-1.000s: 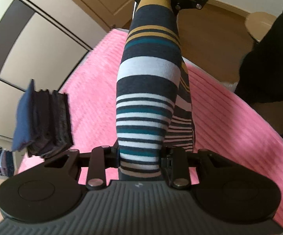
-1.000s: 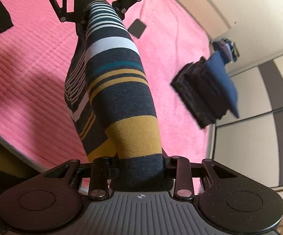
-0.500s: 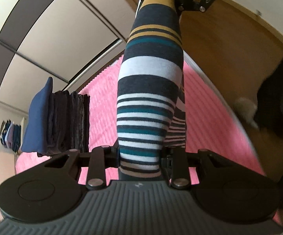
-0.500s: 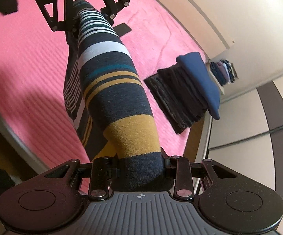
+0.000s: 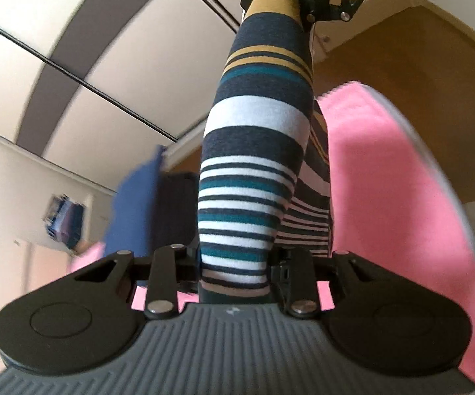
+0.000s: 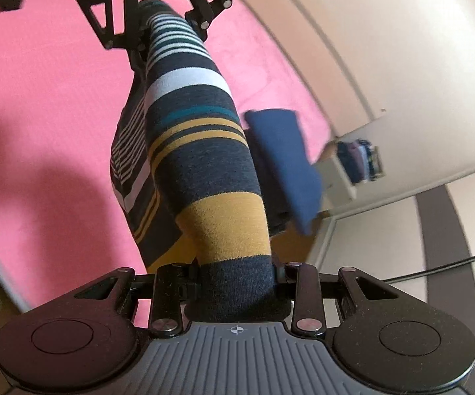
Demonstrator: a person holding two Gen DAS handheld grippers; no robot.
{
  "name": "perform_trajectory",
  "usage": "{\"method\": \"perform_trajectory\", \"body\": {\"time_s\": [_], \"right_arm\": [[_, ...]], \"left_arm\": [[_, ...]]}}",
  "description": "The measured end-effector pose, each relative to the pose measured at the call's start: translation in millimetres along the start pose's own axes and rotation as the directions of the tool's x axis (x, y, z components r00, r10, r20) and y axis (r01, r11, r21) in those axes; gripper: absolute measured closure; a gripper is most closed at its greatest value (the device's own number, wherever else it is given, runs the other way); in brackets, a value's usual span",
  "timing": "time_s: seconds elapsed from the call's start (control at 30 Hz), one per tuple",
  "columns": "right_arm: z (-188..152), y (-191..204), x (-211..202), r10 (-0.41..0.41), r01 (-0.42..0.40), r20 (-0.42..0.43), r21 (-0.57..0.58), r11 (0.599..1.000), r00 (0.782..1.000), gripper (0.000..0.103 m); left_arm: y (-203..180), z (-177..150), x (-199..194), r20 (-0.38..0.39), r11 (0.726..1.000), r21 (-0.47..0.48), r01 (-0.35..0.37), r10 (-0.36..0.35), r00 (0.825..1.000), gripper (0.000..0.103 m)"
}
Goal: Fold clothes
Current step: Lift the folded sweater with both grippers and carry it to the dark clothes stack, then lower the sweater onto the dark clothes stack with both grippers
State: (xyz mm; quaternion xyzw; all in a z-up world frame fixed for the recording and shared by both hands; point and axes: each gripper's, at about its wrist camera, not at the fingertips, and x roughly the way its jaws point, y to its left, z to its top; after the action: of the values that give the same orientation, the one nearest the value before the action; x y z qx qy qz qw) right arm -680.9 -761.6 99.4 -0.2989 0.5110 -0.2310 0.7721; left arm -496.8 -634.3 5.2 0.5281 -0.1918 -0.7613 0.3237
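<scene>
Left gripper [image 5: 235, 273] is clamped on the finely striped end of a striped garment [image 5: 253, 151]; right gripper [image 6: 237, 283] is clamped on the opposite end, on the navy band beside the mustard stripe; each tool shows at the far end of the other's view. Cloth runs taut between the two, held up off the pink bedspread [image 6: 56, 105], with a second layer hanging slack under the left side of the span. It looks a soft, light knit, stretchy and limp; it should sag wherever it is not held, so the ends or corners are the sound places to grip. Beyond it, to one side, a stack of dark folded clothes [image 6: 283, 164] sits on the bedspread, a blue piece outermost; motion blur makes its count uncertain. Farther off stand pale closet doors [image 5: 72, 65].
</scene>
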Motion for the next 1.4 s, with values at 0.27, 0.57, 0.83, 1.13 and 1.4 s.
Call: {"method": "perform_trajectory", "body": {"time_s": [0.27,0.57,0.83,1.13,1.4], "right_arm": [[33,-99,40,-0.066,0.068,0.068,-0.028,0.997,0.995,0.070],[41,-197,103,-0.068,0.085,0.186,-0.083,0.993,0.980,0.070],[39,-285,177,-0.093,0.124,0.274,-0.098,0.987,0.957,0.070],[30,-292,289,-0.240,0.270,0.331,-0.047,0.962,0.913,0.070],[-20,-170,371,-0.093,0.125,0.225,-0.135,0.983,0.970,0.069]], "left_arm": [[101,0,26,0.004,0.991,0.029,-0.132,0.132,0.991,0.075],[180,9,70,-0.077,0.972,0.014,-0.234,0.234,0.969,0.075],[266,19,135,-0.165,0.949,-0.022,-0.313,0.306,0.938,0.075],[330,-11,238,-0.209,0.879,0.033,-0.475,0.471,0.857,0.075],[184,-86,368,-0.316,0.955,0.003,-0.297,0.282,0.906,0.073]]}}
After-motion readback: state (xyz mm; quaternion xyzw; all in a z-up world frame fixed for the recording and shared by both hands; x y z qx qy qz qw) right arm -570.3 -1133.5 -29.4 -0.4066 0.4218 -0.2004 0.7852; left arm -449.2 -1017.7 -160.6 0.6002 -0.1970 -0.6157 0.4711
